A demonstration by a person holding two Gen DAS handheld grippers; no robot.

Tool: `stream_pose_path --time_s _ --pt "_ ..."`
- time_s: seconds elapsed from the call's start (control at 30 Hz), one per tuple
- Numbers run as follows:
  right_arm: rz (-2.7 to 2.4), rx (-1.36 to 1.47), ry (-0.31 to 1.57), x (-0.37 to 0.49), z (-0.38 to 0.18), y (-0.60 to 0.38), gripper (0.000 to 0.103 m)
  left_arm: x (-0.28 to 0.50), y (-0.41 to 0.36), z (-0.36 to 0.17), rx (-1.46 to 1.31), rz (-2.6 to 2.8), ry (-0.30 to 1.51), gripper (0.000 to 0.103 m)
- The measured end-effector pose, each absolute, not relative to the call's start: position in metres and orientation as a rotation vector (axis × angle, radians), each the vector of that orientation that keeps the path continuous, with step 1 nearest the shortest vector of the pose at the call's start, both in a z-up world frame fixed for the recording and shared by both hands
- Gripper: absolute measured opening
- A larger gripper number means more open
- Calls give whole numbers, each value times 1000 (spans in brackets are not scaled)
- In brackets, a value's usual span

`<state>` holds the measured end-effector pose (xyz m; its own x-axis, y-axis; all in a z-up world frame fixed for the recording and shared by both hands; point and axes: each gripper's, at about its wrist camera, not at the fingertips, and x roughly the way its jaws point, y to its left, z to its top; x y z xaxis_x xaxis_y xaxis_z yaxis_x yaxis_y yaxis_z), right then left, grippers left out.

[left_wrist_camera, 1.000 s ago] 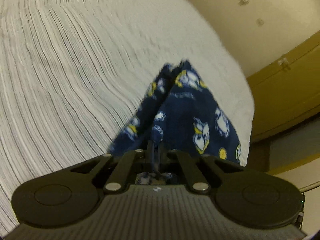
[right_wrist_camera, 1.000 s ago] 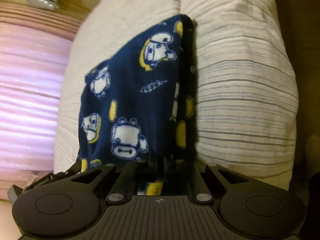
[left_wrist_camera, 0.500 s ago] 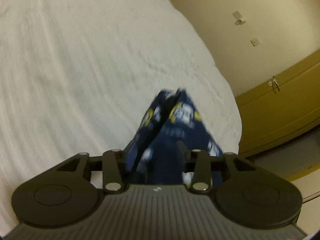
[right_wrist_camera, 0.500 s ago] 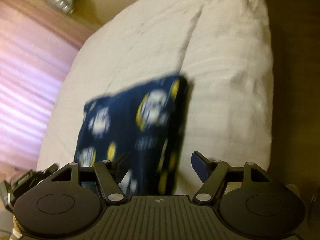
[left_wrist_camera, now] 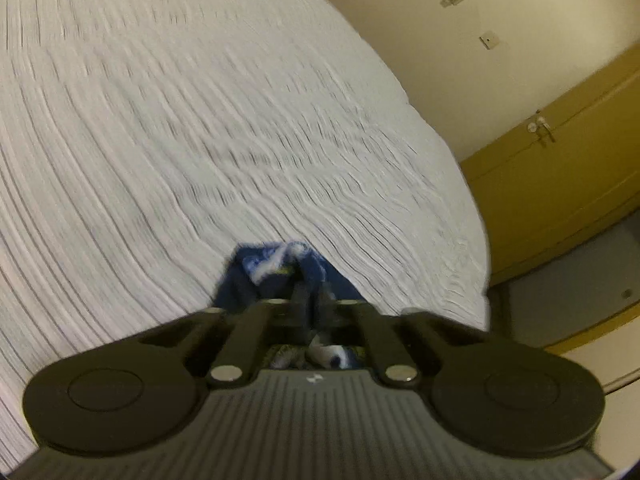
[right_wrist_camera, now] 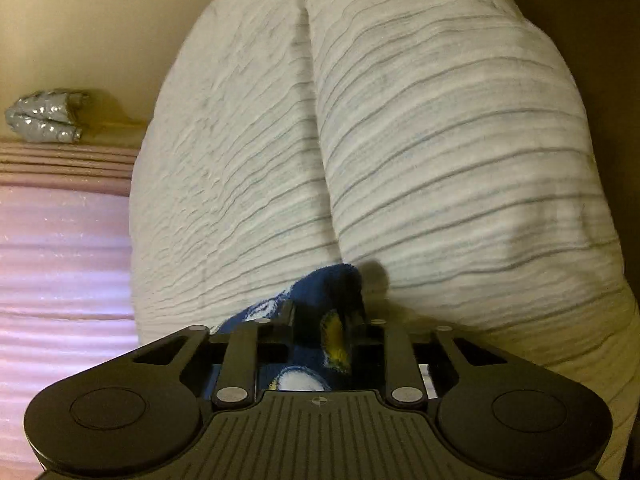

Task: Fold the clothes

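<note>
At the bottom centre of the left wrist view, the left gripper (left_wrist_camera: 310, 296) has its two fingers drawn close together, clamped on a bunched edge of the navy printed garment (left_wrist_camera: 276, 268). A small ridge of the blue fabric with white and yellow patches pokes up just above the fingertips, and another scrap of it shows lower down between the finger bases. Behind it, the white striped bedspread (left_wrist_camera: 200, 140) fills the left and middle of the frame, somewhat smeared by motion blur. In the upper right stands a cream wall (left_wrist_camera: 460, 52) carrying two small fittings, and along the right edge a mustard-yellow cabinet (left_wrist_camera: 560, 192) with a small metal latch.

At the bottom centre of the right wrist view, the right gripper (right_wrist_camera: 320, 320) is likewise closed on the same garment (right_wrist_camera: 320, 284): a fold of navy cloth with a yellow and a white patch is pinched between its fingers and rises just above them. The bedspread (right_wrist_camera: 420, 140) lies beyond, with a crease running up its middle. On the left of that frame is a pink ribbed surface (right_wrist_camera: 60, 260), and above it, at the upper left, a crumpled silvery bundle (right_wrist_camera: 44, 116).
</note>
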<state>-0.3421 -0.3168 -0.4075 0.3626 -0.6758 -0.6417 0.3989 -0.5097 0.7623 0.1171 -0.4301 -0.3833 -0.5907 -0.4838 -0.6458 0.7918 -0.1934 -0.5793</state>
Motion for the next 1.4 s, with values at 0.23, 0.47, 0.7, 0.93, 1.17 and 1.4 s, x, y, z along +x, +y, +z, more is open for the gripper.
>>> stream_pose_path --time_s 0.23,0.47,0.7,0.93,1.17,1.4 --pt "-1413 1484 -164 -335 -408 -309 14 104 -433 -398 520 -1821 1027 1" --pt "-1529 1179 115 -334 -342 -304 35 116 -377 -350 441 -1759 938 6" --pt "-1342 822 448 -260 -328 -295 35 110 -287 -349 535 -1756 932 5" --pt "-1305 792 591 -243 -372 -305 35 100 -299 -396 597 -1673 888 3" --pt "-1200 685 649 -229 -315 -276 35 130 -229 -337 496 -1603 893 3" --pt "-984 601 918 -182 -363 -280 35 118 -187 -386 586 -1426 982 3"
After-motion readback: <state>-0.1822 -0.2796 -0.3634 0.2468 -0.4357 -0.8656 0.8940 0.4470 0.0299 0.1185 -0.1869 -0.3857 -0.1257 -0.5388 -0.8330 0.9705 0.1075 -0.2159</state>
